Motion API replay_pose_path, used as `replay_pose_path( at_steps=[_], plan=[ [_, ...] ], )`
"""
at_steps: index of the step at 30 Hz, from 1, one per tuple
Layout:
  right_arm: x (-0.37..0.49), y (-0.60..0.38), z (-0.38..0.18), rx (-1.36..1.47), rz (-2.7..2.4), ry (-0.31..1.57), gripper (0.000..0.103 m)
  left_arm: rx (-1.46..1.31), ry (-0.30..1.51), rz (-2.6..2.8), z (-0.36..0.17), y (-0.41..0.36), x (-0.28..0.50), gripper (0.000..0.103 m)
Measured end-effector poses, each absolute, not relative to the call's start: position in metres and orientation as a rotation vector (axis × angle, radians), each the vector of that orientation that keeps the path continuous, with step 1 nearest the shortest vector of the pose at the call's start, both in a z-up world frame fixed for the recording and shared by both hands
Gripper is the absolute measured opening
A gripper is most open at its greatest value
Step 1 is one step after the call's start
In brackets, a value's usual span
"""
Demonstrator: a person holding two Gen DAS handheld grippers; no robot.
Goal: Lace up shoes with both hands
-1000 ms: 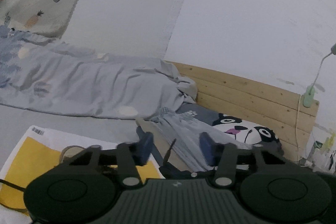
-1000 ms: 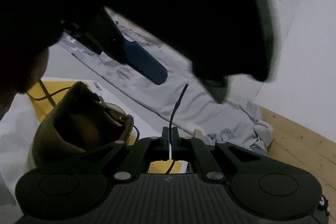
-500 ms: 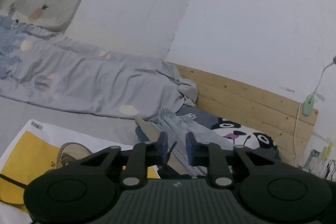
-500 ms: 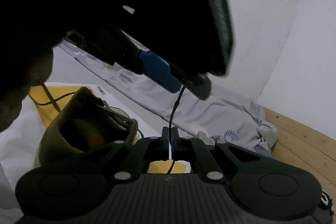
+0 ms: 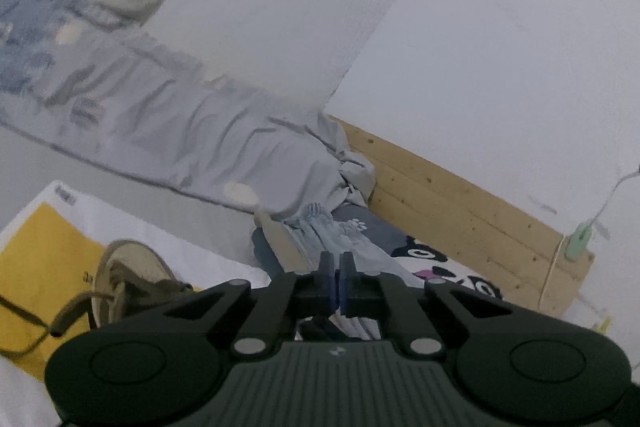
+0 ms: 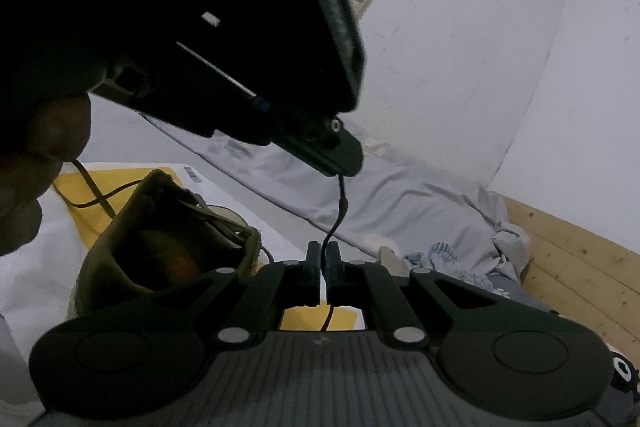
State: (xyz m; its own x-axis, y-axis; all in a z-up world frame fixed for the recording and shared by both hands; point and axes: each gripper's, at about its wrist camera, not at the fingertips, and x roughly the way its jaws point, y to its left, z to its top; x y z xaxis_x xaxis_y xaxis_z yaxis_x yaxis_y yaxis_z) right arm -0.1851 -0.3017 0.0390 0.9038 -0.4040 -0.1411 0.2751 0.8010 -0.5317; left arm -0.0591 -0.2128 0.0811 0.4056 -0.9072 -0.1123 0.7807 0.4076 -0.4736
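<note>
Right wrist view: dark left gripper body blocks the upper left; shoe toe hidden behind the right gripper. Left wrist view: bedding motion-blurred, shoe heel hidden behind the gripper body, lace end not visible between the fingers.

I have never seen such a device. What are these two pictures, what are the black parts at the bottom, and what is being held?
A person holds a pair of hand tongs in each hand, each carrying a camera that looks along its fingers. In the right camera's picture, the right tongs are shut on a dark shoelace; the left tongs above grip its upper end. The left camera shows its own tongs closed. An olive shoe stands on a yellow and white sheet on a bed.
</note>
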Motion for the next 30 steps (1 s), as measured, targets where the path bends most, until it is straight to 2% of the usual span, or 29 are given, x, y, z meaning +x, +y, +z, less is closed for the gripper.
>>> replay_pose_path(
  at_steps=[6,9,11,12,17,19,22,30],
  plan=[
    [-0.172,-0.297,0.036,-0.532,-0.385,0.256,0.002,-0.417,0.419,-1.085,0.078,-0.209,-0.051,0.0],
    [-0.168,-0.295,0.035,-0.544,-0.392,0.235,0.011,-0.438,0.437,-1.078,0.076,-0.208,-0.048,0.0],
    [-0.17,-0.293,0.036,-0.554,-0.395,0.219,0.022,-0.452,0.45,-1.074,0.075,-0.207,-0.045,0.0],
    [-0.17,-0.293,0.036,-0.555,-0.391,0.213,0.022,-0.459,0.456,-1.072,0.074,-0.206,-0.044,0.0],
    [-0.173,-0.292,0.037,-0.556,-0.374,0.195,0.019,-0.442,0.466,-1.082,0.073,-0.21,-0.046,0.0],
    [-0.174,-0.293,0.038,-0.555,-0.373,0.19,0.011,-0.443,0.471,-1.078,0.073,-0.21,-0.045,0.0],
    [-0.174,-0.295,0.038,-0.545,-0.369,0.201,0.004,-0.444,0.474,-1.079,0.073,-0.209,-0.045,0.0],
    [-0.179,-0.295,0.04,-0.55,-0.365,0.202,0.004,-0.435,0.495,-1.084,0.071,-0.213,-0.046,0.0]
  ],
)
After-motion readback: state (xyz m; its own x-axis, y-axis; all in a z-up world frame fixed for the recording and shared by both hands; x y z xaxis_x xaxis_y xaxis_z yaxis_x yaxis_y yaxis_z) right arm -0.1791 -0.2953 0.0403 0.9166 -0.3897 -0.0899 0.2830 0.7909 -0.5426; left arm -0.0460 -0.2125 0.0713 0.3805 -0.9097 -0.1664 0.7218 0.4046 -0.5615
